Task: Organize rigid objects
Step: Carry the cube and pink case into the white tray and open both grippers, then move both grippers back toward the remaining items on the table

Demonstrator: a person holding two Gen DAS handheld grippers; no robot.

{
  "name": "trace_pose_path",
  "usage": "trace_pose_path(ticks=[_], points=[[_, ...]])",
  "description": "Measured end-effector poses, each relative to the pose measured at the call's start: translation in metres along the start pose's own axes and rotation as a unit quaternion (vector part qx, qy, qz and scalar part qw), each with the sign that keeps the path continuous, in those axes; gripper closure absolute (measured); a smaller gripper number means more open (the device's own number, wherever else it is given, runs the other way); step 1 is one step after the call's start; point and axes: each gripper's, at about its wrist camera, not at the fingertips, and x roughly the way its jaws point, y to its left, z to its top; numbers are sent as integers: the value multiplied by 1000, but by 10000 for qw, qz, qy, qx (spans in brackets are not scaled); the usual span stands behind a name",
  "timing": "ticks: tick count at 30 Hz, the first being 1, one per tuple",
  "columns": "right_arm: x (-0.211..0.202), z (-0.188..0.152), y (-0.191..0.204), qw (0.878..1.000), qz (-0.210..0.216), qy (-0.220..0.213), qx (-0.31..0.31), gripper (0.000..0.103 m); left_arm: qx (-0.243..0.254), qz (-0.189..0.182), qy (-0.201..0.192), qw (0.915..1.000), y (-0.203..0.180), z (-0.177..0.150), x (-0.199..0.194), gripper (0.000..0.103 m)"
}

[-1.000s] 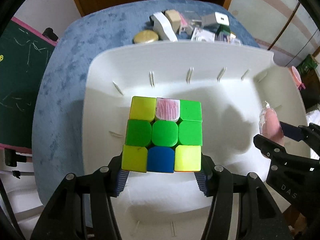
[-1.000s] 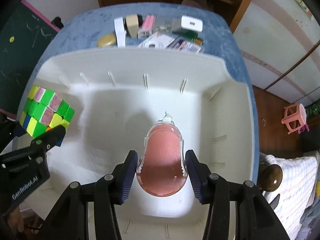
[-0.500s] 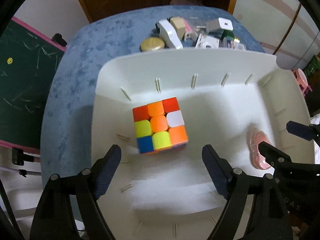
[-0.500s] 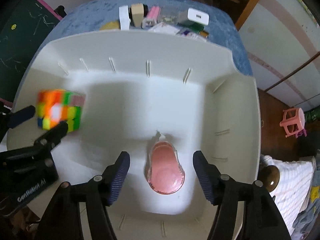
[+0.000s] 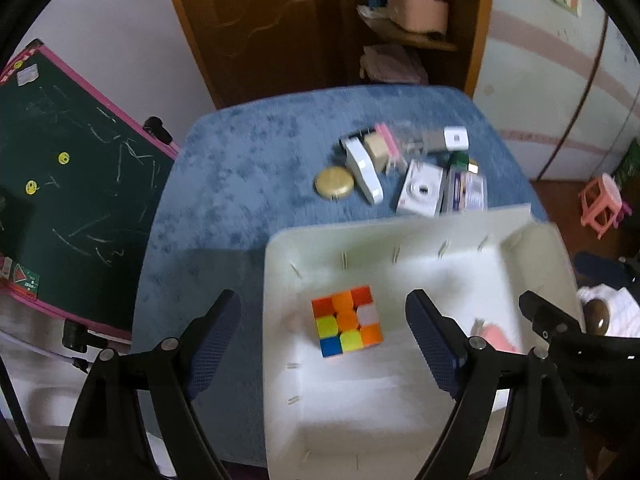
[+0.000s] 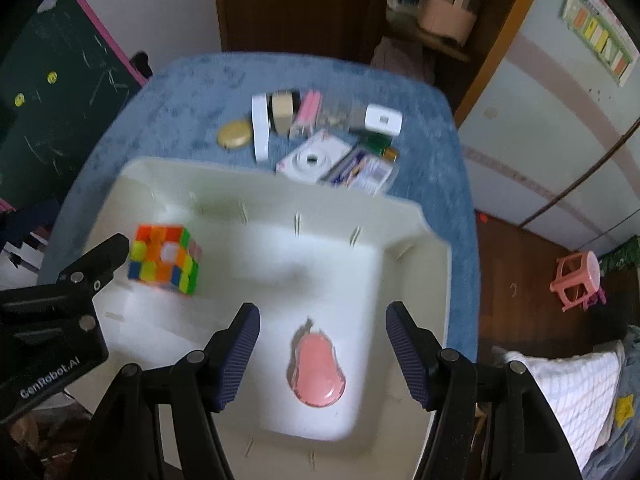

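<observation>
**Two dropped, more to sort**

The left gripper (image 5: pixel 324 340) hangs wide and empty; its multicoloured plastic puzzle cube (image 5: pixel 346 321) lies in the white plastic bin (image 6: pixel 408 276), stiff, best pinched on flat opposite faces. The right gripper (image 6: pixel 322 354), jaws parted, is empty above the slick pink shell-packed item (image 6: pixel 317 376).

Right gripper (image 6: pixel 322 354): jaws parted, nothing between the pads, above the bin.
Pink case (image 6: pixel 317 372): flat on the white bin (image 6: pixel 408 280) floor, near its right wall.
Puzzle cube (image 6: pixel 164 260): by the bin's left wall, orange face up.
Left gripper's finger (image 6: pixel 98 260): just beside the cube.
Small items: clustered on the blue table (image 6: pixel 192 92) past the bin's far edge.
</observation>
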Motion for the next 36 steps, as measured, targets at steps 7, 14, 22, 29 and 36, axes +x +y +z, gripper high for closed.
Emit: trace_pose_path(ticks=[7,14,22,29,36], points=[[-37,25,-8,9989,33,-468,-34,37,-166,130,-315,9993,5,26,-30,16],[-67,44,-16,9965,134,-821,-66,37,-198,136,-606,9979,4,43,-55,14],[-88,62,-22,9932,206,-1132,-158,36,-442,171,-769,9959,6,61,-67,12],[-96,78,-28,9904,255,-1343,-183,32,-623,254,-831,9943,11,76,-72,12],[-100,87,-33,9886,286,-1465,-187,32,-767,348,-890,9925,17,86,-74,12]])
